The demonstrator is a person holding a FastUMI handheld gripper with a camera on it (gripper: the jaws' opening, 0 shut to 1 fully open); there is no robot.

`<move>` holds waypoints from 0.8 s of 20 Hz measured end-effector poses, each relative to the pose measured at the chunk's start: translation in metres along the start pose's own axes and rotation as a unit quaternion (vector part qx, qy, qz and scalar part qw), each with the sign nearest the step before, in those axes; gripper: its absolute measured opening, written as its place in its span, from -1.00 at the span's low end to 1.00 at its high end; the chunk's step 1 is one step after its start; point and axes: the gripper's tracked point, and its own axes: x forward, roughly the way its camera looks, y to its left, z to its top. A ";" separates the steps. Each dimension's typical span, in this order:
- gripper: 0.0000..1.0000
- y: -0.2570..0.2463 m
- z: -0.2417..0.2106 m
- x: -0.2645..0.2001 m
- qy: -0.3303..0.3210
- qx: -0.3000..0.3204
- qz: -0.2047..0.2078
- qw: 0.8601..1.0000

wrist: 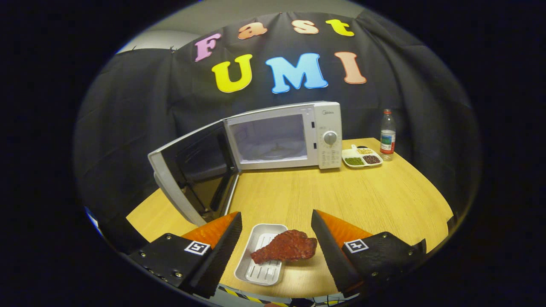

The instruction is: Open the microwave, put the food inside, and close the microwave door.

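**Food still on the table, door open: first step done, two steps left**

Food (285, 247), a reddish-brown piece shaped like a drumstick, lies across the far right corner of a small white tray (260, 273) on the near part of the wooden table (362, 200). It sits between the two fingers of the gripper (276, 244), whose jaws stand spread wide; neither finger touches the food or the tray, so nothing is held. Farther off, toward the back of the table, stands the microwave (298, 136). Its door (187, 175) is swung out to the left and toward the near side, and the cavity with its turntable is exposed and looks empty. Opening therefore appears complete. Grasping the food, carrying it into the cavity and shutting the door all appear to remain. To the right of the microwave, just beside it, rests a divided dish (361, 157) holding green, yellow and dark portions, and a clear bottle (387, 135) stands just beyond that dish.
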 end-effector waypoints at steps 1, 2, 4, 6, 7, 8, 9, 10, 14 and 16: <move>0.97 -0.007 -0.006 0.003 0.008 0.011 -0.006 1.000; 0.97 -0.013 -0.012 0.006 0.017 0.026 -0.010 0.999; 0.97 -0.019 -0.026 0.008 0.038 0.063 -0.014 0.997; 0.98 -0.019 -0.043 0.010 0.064 0.095 -0.010 0.993; 0.98 -0.017 -0.050 0.011 0.077 0.103 -0.004 0.992; 0.91 -0.015 -0.055 0.010 0.089 0.107 0.000 0.990; 0.83 -0.011 -0.060 0.011 0.097 0.108 0.003 0.989; 0.68 -0.008 -0.063 0.008 0.102 0.107 0.006 0.989; 0.51 0.002 -0.074 0.017 0.130 0.120 0.021 0.984; -0.11 0.000 -0.075 0.017 0.134 0.136 0.015 0.981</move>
